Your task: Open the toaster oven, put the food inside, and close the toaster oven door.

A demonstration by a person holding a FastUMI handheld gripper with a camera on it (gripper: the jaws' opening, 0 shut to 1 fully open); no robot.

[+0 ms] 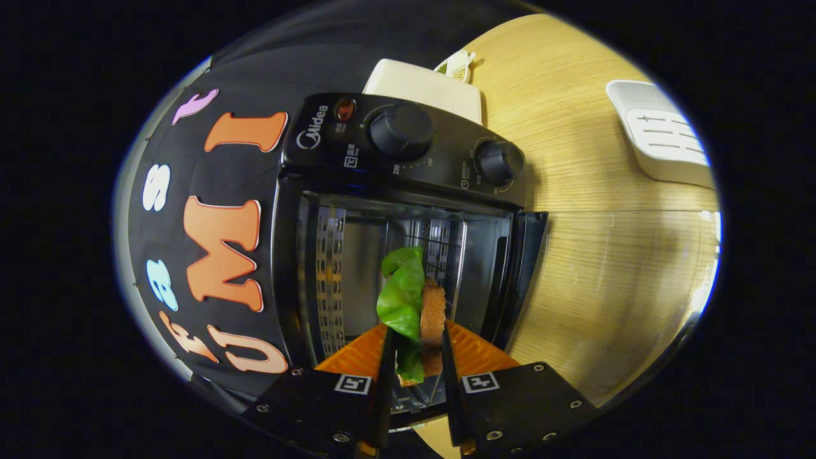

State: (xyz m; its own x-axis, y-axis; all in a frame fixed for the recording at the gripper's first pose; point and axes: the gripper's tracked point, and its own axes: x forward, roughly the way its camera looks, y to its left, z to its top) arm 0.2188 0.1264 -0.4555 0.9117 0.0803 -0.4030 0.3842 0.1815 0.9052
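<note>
The black toaster oven point(319, 137) stands just ahead of me, seen turned on its side, with two knobs point(401, 132) on its control panel. Its glass door point(637, 293) is swung fully open and lies flat over the wooden table. The metal cavity point(357, 255) is open beyond my fingers. My gripper point(416, 333) is shut on the food point(417, 306), a slice of brown bread with a green lettuce leaf. The food sticks out past the fingertips, at the mouth of the cavity.
A wooden table point(561, 95) carries the oven. A cream-white box point(424, 86) sits behind the oven's control side, with a small packet point(458, 64) beside it. A white flat appliance point(663, 137) lies further off on the table.
</note>
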